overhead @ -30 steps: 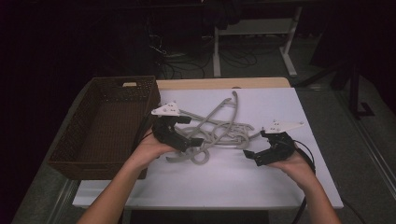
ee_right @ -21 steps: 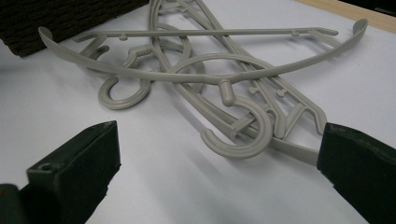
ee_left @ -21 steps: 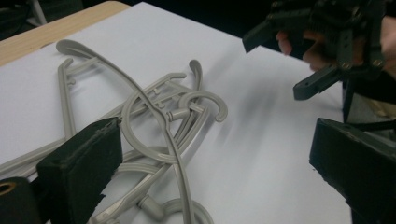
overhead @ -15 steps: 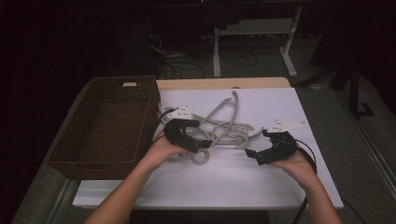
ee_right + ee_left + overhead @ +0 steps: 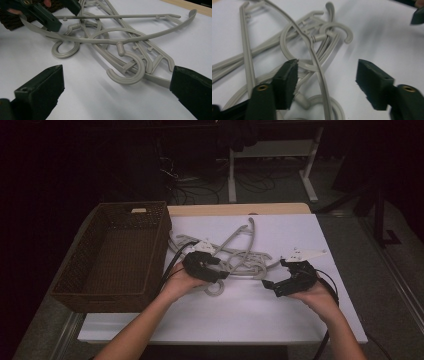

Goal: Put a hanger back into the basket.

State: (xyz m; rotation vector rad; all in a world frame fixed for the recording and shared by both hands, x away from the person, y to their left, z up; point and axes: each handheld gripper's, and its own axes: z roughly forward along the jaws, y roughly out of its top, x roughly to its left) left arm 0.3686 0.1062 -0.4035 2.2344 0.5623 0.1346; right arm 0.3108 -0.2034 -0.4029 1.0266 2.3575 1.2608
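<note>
High view: one basket (image 5: 150, 215), a tangled pile of grey hangers (image 5: 240, 257) straddled by the closing left gripper (image 5: 222, 275), right gripper (image 5: 267, 285) released.

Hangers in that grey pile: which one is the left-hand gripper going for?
The top hanger, whose thin curved arm runs between the left gripper's jaws. They have been closing but do not yet press it. The other hangers lie beneath or beside.

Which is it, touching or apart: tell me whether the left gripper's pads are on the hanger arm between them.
Apart. In the left gripper view the left gripper straddles a thin arm of the grey hangers, with white table visible either side. Its jaws have just been closing.
</note>
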